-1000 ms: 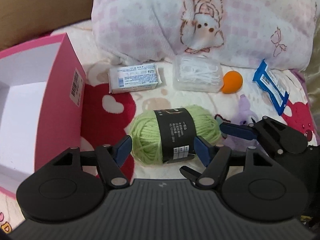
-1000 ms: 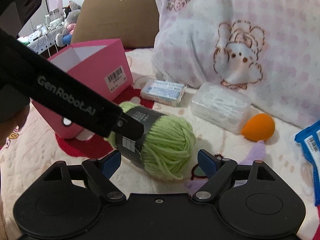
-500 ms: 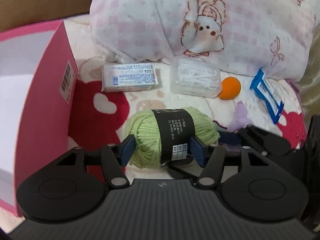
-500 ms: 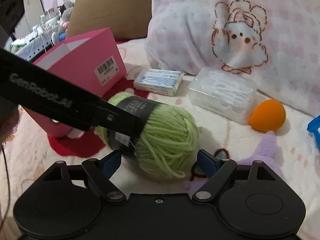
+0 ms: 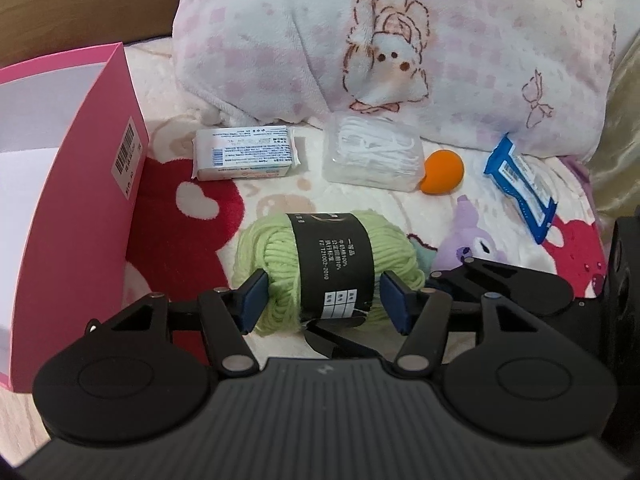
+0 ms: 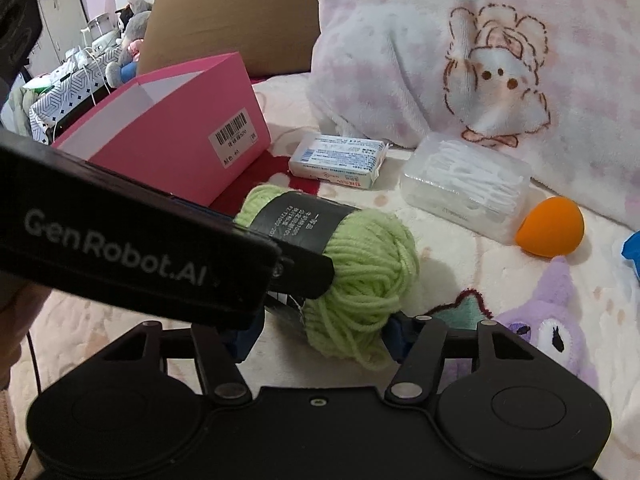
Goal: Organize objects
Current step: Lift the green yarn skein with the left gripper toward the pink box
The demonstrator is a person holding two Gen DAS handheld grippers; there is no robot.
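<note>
A ball of green yarn (image 5: 328, 264) with a black label lies on the patterned blanket, just right of an open pink box (image 5: 80, 200). My left gripper (image 5: 324, 300) is shut on it, one blue pad pressing each end. In the right wrist view the yarn (image 6: 360, 264) sits between the jaws of my right gripper (image 6: 320, 336), which are closing. The right pad is against the strands, while bare blanket still shows beside the left pad. The left gripper's finger (image 6: 308, 276) crosses that view and hides part of the label.
Along the pillow (image 5: 400, 40) lie a white wrapped pack (image 5: 244, 152), a clear box of white picks (image 5: 372, 156), an orange sponge (image 5: 442, 170) and a blue packet (image 5: 520, 188). A brown cushion (image 6: 240, 20) stands behind the pink box (image 6: 180, 140).
The left jaws have narrowed onto the yarn's two ends. The right jaws have come in from wide open around its near end. Both hands stay in about the same place.
</note>
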